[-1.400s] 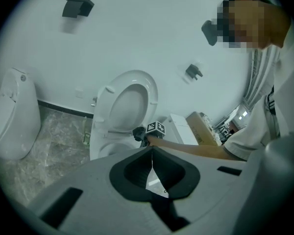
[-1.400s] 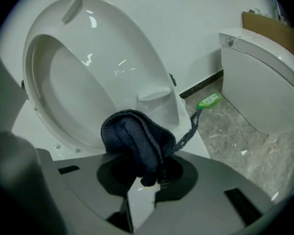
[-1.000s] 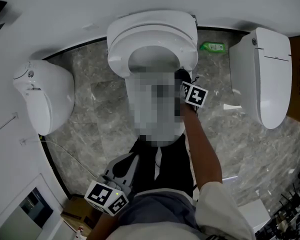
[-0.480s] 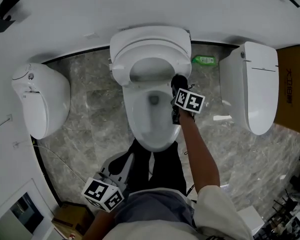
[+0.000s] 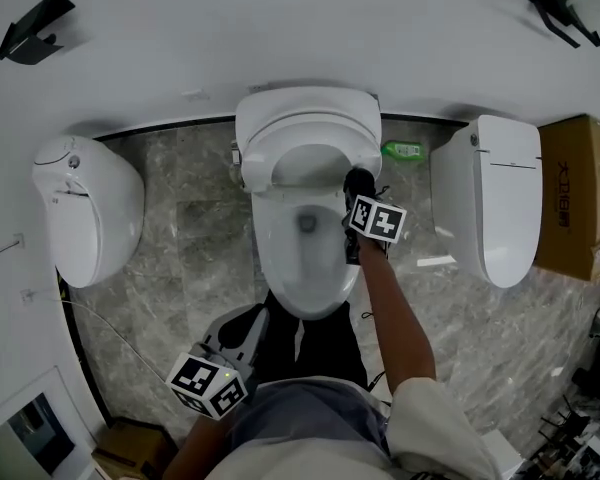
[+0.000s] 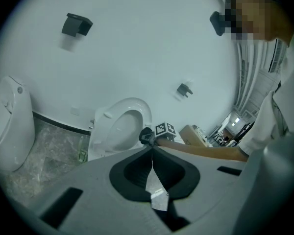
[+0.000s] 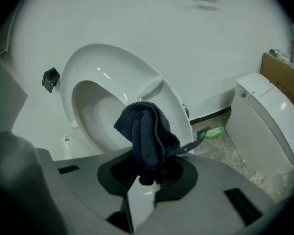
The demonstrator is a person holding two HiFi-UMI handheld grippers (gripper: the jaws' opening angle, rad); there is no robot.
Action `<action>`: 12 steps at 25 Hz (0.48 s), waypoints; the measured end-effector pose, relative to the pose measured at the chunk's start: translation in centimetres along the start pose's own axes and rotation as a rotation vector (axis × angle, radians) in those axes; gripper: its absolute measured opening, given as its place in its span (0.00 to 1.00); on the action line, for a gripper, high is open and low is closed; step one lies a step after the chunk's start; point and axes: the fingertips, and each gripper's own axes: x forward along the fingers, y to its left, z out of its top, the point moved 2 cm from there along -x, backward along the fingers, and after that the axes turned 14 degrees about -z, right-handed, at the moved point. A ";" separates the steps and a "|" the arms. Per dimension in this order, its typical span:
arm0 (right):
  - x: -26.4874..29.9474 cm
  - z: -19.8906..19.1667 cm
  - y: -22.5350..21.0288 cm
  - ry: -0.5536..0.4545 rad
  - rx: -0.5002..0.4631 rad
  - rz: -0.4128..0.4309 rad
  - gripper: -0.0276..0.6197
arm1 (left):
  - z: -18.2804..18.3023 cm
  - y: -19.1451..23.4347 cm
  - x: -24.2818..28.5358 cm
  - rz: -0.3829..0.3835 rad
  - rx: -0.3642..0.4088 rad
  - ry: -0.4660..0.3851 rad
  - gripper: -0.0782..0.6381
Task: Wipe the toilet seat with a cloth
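A white toilet stands against the wall with its seat ring raised above the bowl. My right gripper is shut on a dark blue cloth, and the bunched cloth sits at the right side of the seat ring, near the bowl's rim. Whether it presses on the seat I cannot tell. My left gripper hangs low by the person's legs, shut with nothing in it, pointing toward the toilet.
Two more white toilets flank the middle one, at left and right. A green object lies on the marble floor by the wall. A cardboard box stands far right. Black brackets hang on the wall.
The head view has pulled back and shows more wall. The right gripper with the cloth stays at the right side of the seat; the left gripper stays low.
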 end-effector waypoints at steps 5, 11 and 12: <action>-2.0 2.0 1.3 -0.029 -0.036 0.011 0.15 | 1.1 0.3 -0.8 -0.008 0.007 -0.016 0.12; -4.5 4.3 3.3 -0.058 -0.073 0.034 0.15 | 2.8 0.5 -1.5 -0.017 0.015 -0.050 0.12; -5.0 4.7 3.7 -0.062 -0.081 0.038 0.15 | 3.1 0.5 -1.5 -0.018 0.018 -0.056 0.12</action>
